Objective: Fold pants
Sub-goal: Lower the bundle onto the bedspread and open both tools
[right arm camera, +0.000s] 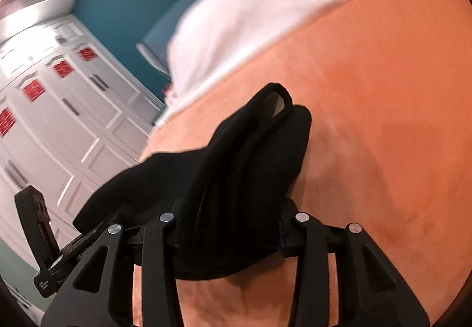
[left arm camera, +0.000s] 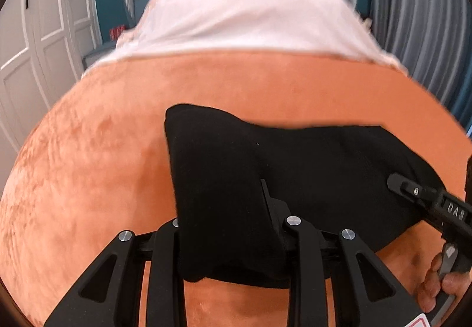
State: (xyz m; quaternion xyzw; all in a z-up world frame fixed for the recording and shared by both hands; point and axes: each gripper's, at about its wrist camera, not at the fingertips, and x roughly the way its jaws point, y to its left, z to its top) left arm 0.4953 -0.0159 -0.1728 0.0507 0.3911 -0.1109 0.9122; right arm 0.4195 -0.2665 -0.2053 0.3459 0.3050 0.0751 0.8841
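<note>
Mid-fold: we clamp the black pants (left arm camera: 224, 179) in both tools, left tool (left arm camera: 233, 226) and right tool (right arm camera: 233, 226), low in each frame; next, lay them flat on the bed (left arm camera: 88, 150).

"DAS" — raised letters on the right gripper (left arm camera: 396, 184).

Orange blanket (left arm camera: 88, 150) lies bare around black pants (left arm camera: 236, 179)
</note>
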